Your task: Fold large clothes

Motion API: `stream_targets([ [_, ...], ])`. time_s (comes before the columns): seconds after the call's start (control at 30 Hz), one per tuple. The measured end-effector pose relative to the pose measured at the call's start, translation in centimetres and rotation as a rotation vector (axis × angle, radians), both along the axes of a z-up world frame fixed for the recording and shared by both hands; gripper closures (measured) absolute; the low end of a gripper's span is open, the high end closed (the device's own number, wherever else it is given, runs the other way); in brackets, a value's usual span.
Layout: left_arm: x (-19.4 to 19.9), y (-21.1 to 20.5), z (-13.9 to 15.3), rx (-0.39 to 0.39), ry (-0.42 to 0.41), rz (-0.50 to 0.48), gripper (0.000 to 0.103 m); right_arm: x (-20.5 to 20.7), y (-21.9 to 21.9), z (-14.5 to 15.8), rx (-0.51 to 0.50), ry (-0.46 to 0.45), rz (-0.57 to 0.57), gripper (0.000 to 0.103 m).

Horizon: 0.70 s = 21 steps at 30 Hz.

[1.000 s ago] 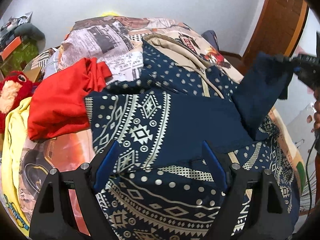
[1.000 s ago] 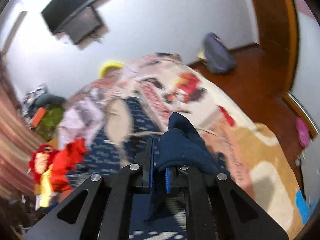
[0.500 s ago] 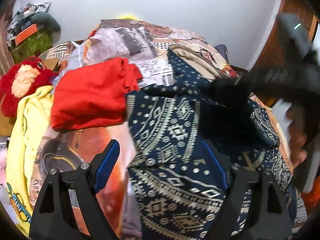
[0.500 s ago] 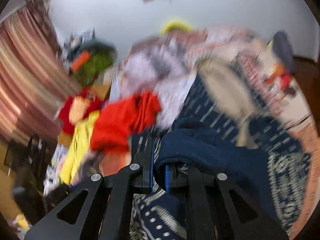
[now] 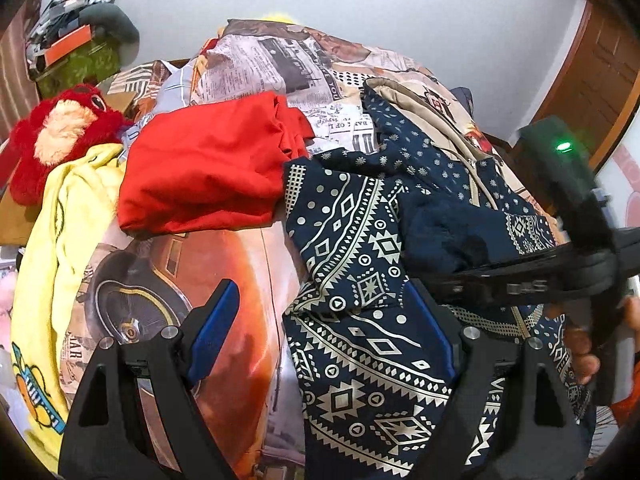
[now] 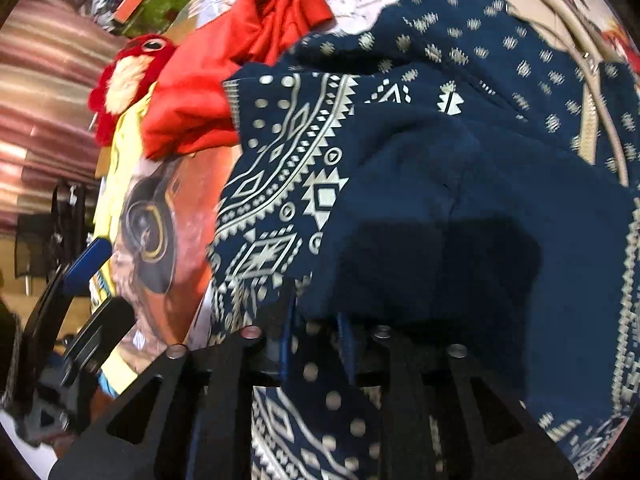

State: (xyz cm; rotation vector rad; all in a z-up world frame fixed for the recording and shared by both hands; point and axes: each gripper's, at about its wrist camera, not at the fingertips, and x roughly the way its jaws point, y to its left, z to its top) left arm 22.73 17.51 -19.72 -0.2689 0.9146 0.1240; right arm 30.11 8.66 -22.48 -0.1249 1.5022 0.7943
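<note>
A large navy garment with a cream geometric print (image 5: 352, 256) lies spread on the bed; it also fills the right wrist view (image 6: 400, 128). My right gripper (image 6: 314, 332) is shut on a plain navy fold of this garment (image 6: 440, 216), carried over the patterned part. In the left wrist view the right gripper (image 5: 424, 276) comes in from the right, low over the cloth. My left gripper (image 5: 320, 312) is open and empty, hovering over the garment's left edge; its blue-padded fingers (image 5: 212, 320) straddle that edge.
A folded red garment (image 5: 204, 172) lies left of the navy one, beside a yellow garment (image 5: 52, 240) and a red plush toy (image 5: 52, 136). The bed cover (image 5: 240, 264) has a car print. A wooden door (image 5: 600, 60) stands at the right.
My right gripper has swung the navy fold from high at the right down and leftward onto the patterned cloth. My left gripper has shifted left, staying open.
</note>
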Motion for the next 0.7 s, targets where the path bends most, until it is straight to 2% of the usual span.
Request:
stream_targets([
  [0.17, 0.8, -1.5, 0.5, 0.042, 0.008, -0.036, 0.020, -0.9, -2.7, 4.4, 0.028, -0.137, 0.010, 0.072],
  [0.33, 2.3, -3.7, 0.7, 0.087, 0.020, -0.090, 0.020, -0.5, -8.0, 9.3, -0.008, -0.377, -0.047, 0.063],
  [0.43, 3.7, -6.2, 0.6, 0.138, 0.032, -0.158, 0.020, -0.1, -11.1, 11.1, -0.053, -0.489, -0.098, 0.060],
  [0.53, 5.2, -8.2, -0.3, 0.163, 0.057, -0.245, 0.015, 0.7, -14.3, 11.3, -0.072, -0.513, -0.167, 0.059],
  [0.57, 6.1, -9.0, -1.3, 0.180, 0.087, -0.275, 0.014, 1.0, -15.1, 11.2, -0.077, -0.509, -0.188, 0.059],
  [0.7, 8.5, -10.8, -4.6, 0.310, 0.199, -0.305, 0.014, 1.8, -18.9, 8.4, -0.129, -0.460, -0.271, 0.059],
])
